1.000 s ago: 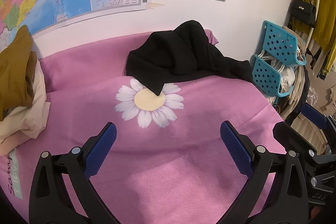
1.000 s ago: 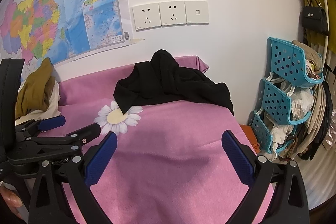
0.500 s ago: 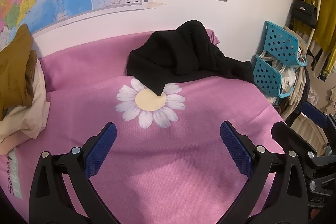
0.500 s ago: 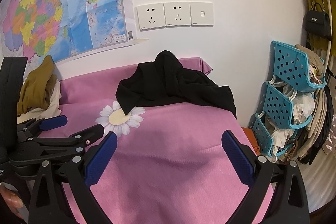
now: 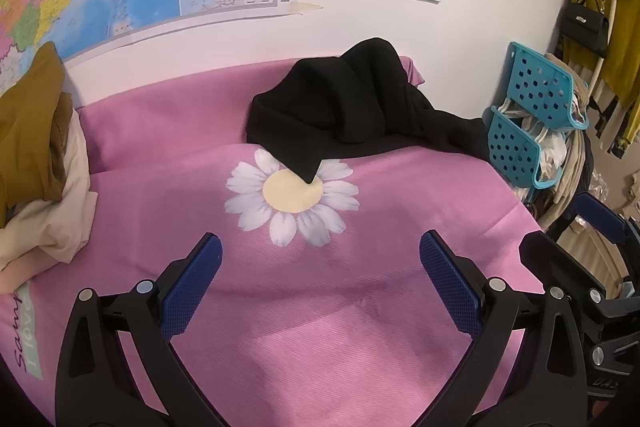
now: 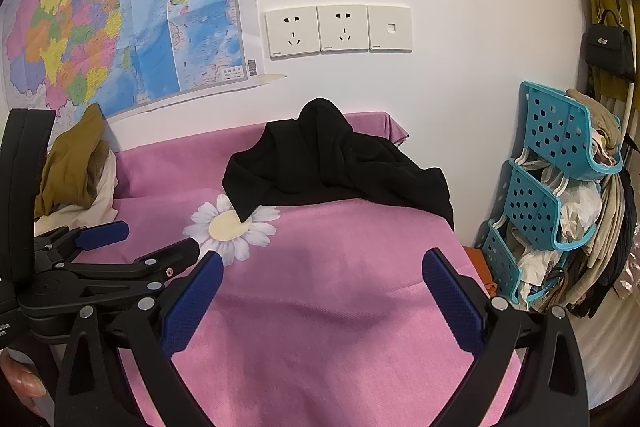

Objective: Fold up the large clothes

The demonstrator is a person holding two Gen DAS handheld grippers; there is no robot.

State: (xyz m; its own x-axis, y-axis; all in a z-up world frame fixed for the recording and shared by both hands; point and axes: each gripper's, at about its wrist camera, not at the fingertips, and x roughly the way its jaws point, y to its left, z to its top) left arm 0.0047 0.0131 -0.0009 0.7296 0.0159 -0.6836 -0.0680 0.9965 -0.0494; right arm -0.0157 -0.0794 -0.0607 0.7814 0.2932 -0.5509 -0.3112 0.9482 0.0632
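Observation:
A crumpled black garment point(image 5: 352, 111) point(image 6: 332, 167) lies heaped at the far side of the pink cloth point(image 5: 320, 307) point(image 6: 340, 307), one corner resting on a printed daisy point(image 5: 292, 197) point(image 6: 232, 227). My left gripper point(image 5: 320, 247) hovers open over the near part of the cloth, well short of the garment, nothing between its blue pads. My right gripper point(image 6: 322, 263) is open too, empty, to the right of the left one. The left gripper point(image 6: 136, 243) also shows at the left of the right wrist view, and the right gripper point(image 5: 568, 231) at the right edge of the left wrist view.
A pile of mustard and cream clothes point(image 5: 36, 155) point(image 6: 76, 167) sits at the far left. Turquoise stacked baskets point(image 5: 532, 123) point(image 6: 552, 187) stuffed with items stand right of the table. A map and wall sockets point(image 6: 338, 31) are behind. A black handbag point(image 6: 610, 47) hangs at far right.
Both views have tilted up slightly and the right gripper has drawn back a little; the garment has not moved. Both grippers stay open.

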